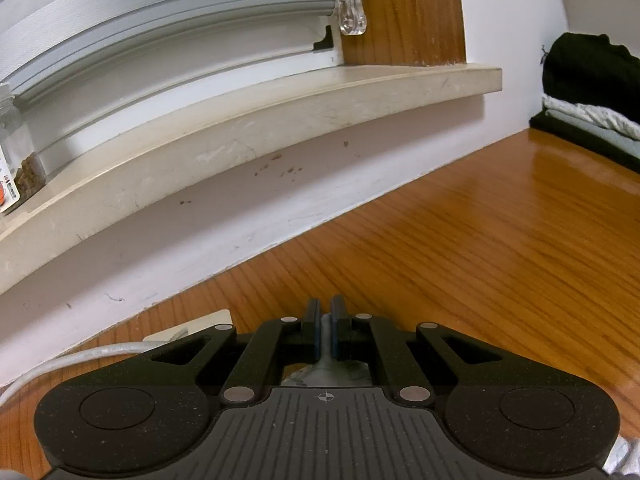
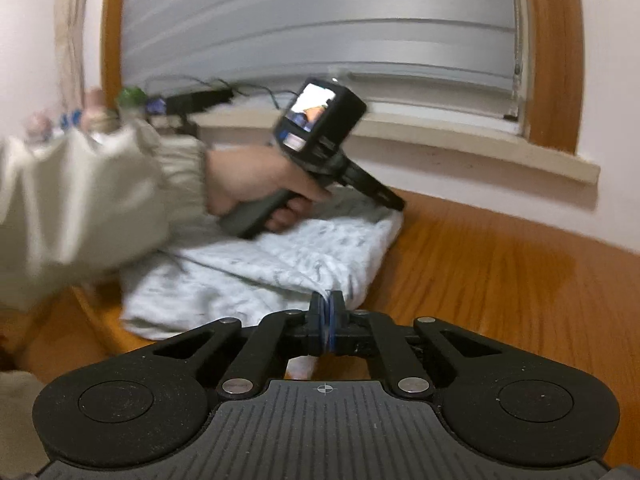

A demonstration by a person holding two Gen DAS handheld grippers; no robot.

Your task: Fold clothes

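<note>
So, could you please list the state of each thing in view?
Left gripper: shut on garment.
Right gripper: shut on garment.
Garment: partly folded, on table.
Blind: down.
Jar: upright on sill.
Stack: folded, at table's far end.

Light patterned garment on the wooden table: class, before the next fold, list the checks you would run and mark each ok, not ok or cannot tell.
1. Right gripper holds cloth: ok; its jaws are shut on an edge of the light patterned garment.
2. Left gripper holds cloth: ok; grey fabric is pinched between its jaws.
3. Both grip the same garment: cannot tell for certain, though the left gripper sits at the garment's far corner in the right wrist view.
4. Bare wooden table ahead for laying the fold: ok.
5. Stacked clothes out of the way: ok, far at the wall.
6. Garment flat: not ok, bunched in layers.
</note>
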